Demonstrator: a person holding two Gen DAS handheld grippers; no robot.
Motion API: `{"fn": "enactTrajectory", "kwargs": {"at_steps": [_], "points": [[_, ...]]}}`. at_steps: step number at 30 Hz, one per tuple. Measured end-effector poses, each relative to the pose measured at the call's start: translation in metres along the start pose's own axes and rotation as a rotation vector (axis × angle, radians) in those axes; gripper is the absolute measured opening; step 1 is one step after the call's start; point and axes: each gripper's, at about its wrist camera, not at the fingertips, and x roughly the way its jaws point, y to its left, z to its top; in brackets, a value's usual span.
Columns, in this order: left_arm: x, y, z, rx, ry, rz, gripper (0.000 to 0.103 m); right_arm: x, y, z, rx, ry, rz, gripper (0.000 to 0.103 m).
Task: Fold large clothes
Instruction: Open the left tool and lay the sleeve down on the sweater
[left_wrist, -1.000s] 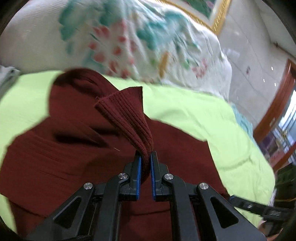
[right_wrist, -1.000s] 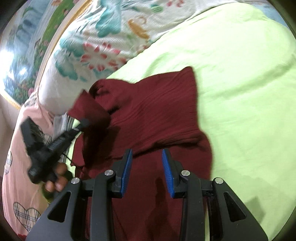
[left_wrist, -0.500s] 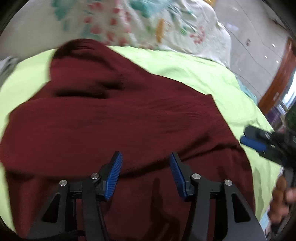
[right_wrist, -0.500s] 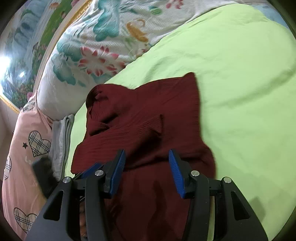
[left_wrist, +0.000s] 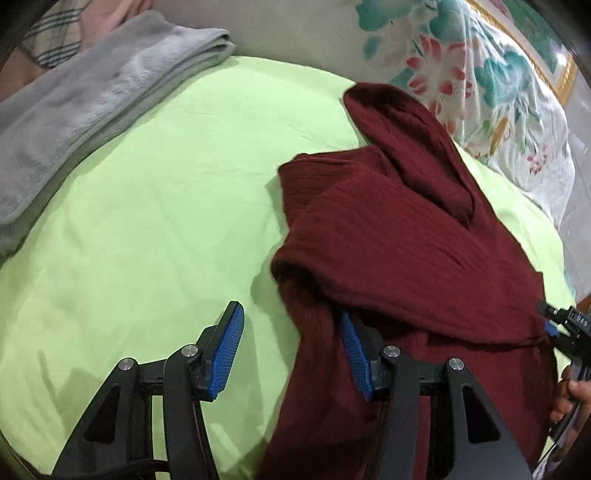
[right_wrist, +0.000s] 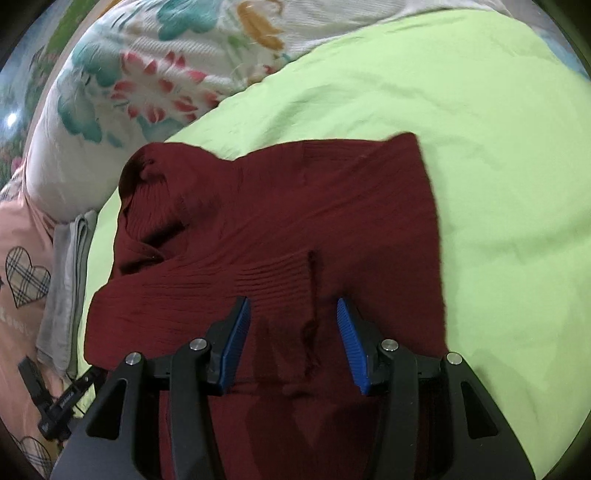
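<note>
Blue-padded jaws of the left gripper (left_wrist: 291, 347) stand apart, nothing clamped; they straddle the left edge of the maroon ribbed sweater (left_wrist: 399, 236), one pad over bare sheet, the other at the knit. Right gripper (right_wrist: 291, 339): jaws apart after just closing a bit, holding nothing, a sleeve cuff (right_wrist: 277, 280) lying just ahead between them. Sweater lies partly folded on the lime-green bed sheet (left_wrist: 155, 206), collar towards the floral pillow (right_wrist: 155, 85) at the head edge. Grey folded towel (left_wrist: 88, 96) sits along the sheet's far-left edge. Pink heart-print bedding (right_wrist: 26, 273) lies beyond it.
</note>
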Motion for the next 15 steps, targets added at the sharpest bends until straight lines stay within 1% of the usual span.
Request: {"fn": "enactTrajectory", "kwargs": {"at_steps": [1, 2, 3, 4, 5, 6, 8, 9, 11, 12, 13, 15], "points": [[0.004, -0.003, 0.002, 0.016, 0.005, -0.009, 0.054, 0.003, 0.004, 0.002, -0.021, 0.007, 0.001, 0.036], [0.009, -0.008, 0.005, 0.034, 0.014, -0.024, 0.054, 0.005, 0.006, 0.002, -0.030, 0.015, 0.004, 0.008], [0.014, -0.012, 0.008, 0.057, 0.031, -0.025, 0.051, 0.008, 0.007, 0.005, -0.031, 0.028, 0.024, 0.004], [0.017, -0.016, 0.010, 0.082, 0.031, 0.003, 0.032, 0.006, 0.009, 0.005, -0.036, 0.021, 0.037, 0.004], [0.018, -0.019, 0.013, 0.101, 0.022, 0.017, 0.019, 0.002, 0.011, 0.006, -0.046, 0.001, 0.045, 0.004], [0.014, -0.022, 0.014, 0.118, 0.010, 0.013, 0.012, -0.010, 0.014, 0.008, -0.056, -0.039, 0.053, 0.004], [0.001, -0.023, 0.014, 0.126, -0.030, 0.022, 0.012, -0.040, 0.011, 0.012, -0.048, -0.139, 0.055, 0.003], [-0.001, -0.026, 0.014, 0.132, -0.036, 0.023, 0.012, -0.051, 0.005, 0.013, -0.036, -0.175, 0.041, 0.003], [-0.004, -0.026, 0.006, 0.156, -0.029, 0.039, 0.011, -0.061, -0.011, 0.016, -0.006, -0.202, 0.005, 0.003], [-0.001, -0.027, 0.003, 0.174, -0.021, 0.051, 0.011, -0.059, -0.016, 0.017, -0.001, -0.191, -0.005, 0.003], [0.000, -0.027, 0.000, 0.182, -0.017, 0.060, 0.011, -0.052, -0.024, 0.017, 0.009, -0.150, -0.003, 0.003], [0.001, -0.023, -0.003, 0.170, -0.008, 0.059, 0.010, -0.039, -0.033, 0.014, 0.033, -0.099, 0.004, 0.003]]}}
